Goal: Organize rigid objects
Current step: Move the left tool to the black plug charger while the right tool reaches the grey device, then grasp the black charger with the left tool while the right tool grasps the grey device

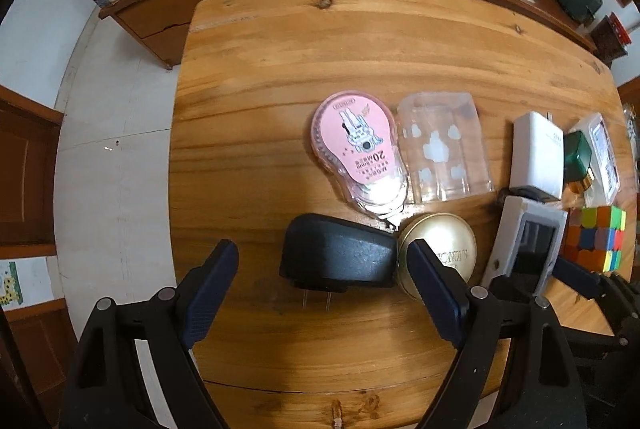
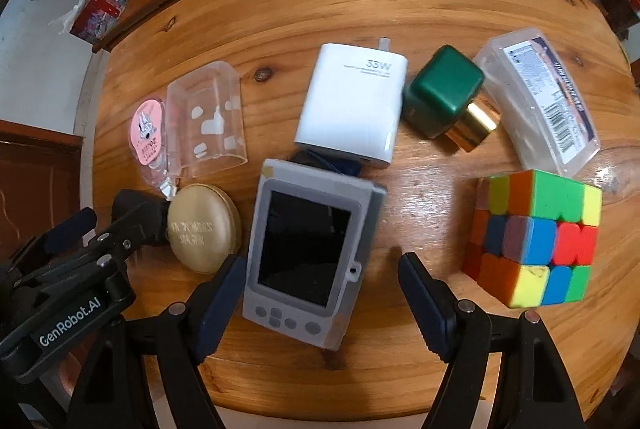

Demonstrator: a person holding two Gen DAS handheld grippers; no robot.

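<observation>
I am holding my left claw (image 1: 322, 269) spread apart over the black plastic plug adapter (image 1: 338, 251) lying on the wooden worktop (image 1: 360, 69), touching the round gold tin (image 1: 444, 249). My right claw (image 2: 320, 283) is gaping around the grey handheld device (image 2: 308, 249); I am judging that closing squarely on its long sides will grip best.

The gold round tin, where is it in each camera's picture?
Left wrist view: gold round tin lies low, right of centre, partly behind one finger.
Right wrist view: gold round tin lies low on the left.
Shared landmark: grey device beside it.
</observation>
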